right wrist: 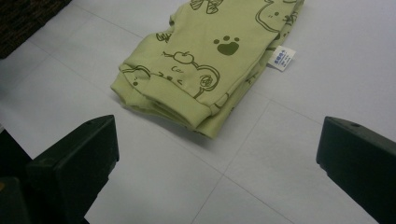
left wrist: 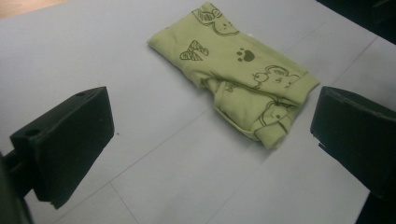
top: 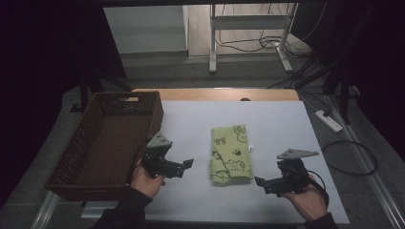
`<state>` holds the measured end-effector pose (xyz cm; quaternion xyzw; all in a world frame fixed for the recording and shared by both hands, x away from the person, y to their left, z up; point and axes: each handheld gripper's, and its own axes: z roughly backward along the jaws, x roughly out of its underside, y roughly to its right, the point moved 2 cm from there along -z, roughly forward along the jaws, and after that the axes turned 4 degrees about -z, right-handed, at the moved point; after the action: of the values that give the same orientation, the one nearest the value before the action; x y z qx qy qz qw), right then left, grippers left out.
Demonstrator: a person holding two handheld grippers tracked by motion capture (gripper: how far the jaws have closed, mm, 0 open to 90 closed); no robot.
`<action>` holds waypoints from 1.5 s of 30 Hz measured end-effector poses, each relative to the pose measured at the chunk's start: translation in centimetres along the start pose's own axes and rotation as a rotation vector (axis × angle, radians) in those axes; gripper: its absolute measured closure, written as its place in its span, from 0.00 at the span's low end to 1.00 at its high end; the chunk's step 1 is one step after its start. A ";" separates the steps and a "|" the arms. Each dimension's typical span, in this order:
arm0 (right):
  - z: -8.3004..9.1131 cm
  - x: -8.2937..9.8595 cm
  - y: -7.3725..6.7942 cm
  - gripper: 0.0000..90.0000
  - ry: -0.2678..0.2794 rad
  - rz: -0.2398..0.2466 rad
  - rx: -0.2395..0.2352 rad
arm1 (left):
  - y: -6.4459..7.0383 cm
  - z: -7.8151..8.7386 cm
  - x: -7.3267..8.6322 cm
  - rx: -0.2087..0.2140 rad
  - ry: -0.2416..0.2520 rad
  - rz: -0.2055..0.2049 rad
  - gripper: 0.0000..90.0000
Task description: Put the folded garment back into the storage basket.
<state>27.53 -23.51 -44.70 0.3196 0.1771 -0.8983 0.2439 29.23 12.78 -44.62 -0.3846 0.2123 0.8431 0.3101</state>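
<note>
Both claws are spread wide and hold nothing: the left gripper (top: 187, 163) and the right gripper (top: 259, 181) hover low over the white table (top: 282, 124), each one in a hand of the person. Their jaws point inward, toward each other.

At the left side of the table stands a brown wicker basket (top: 71, 157), dark inside; I cannot see any thing in it.

Between the two grippers lies a folded green cloth (top: 231, 153). It is light yellow-green with dark printed drawings: a paw, a butterfly, animal faces, an apple. It is folded in several layers, with a ribbed hem at the near end, and a small white label (right wrist: 282, 58) sticks out from one edge.

In the left gripper view the cloth (left wrist: 238, 74) lies ahead of the open jaws, nearer to the right jaw, not touching. In the right gripper view the cloth (right wrist: 210, 56) lies ahead, its near edge just beyond the jaws, also apart from them.
</note>
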 end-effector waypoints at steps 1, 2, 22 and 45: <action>-0.1 -0.1 0.0 0.00 0.000 0.002 0.000 | -0.1 -0.2 -0.1 0.001 -0.007 0.003 0.00; -0.2 -0.2 0.0 0.00 -0.004 0.003 0.000 | -0.1 -0.4 -0.3 0.003 -0.006 0.005 0.00; -1.8 -1.2 0.3 0.00 -0.039 0.022 0.002 | 0.1 -5.1 -2.8 0.006 -0.059 -0.047 0.00; -4.2 -2.3 0.8 0.00 -0.085 0.033 0.026 | -2.1 -10.3 -4.4 -0.019 -0.123 -0.026 0.01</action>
<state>31.58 -21.46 -46.39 0.2869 0.1497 -0.9092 0.2619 38.30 6.56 -47.75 -0.3376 0.1799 0.8631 0.3297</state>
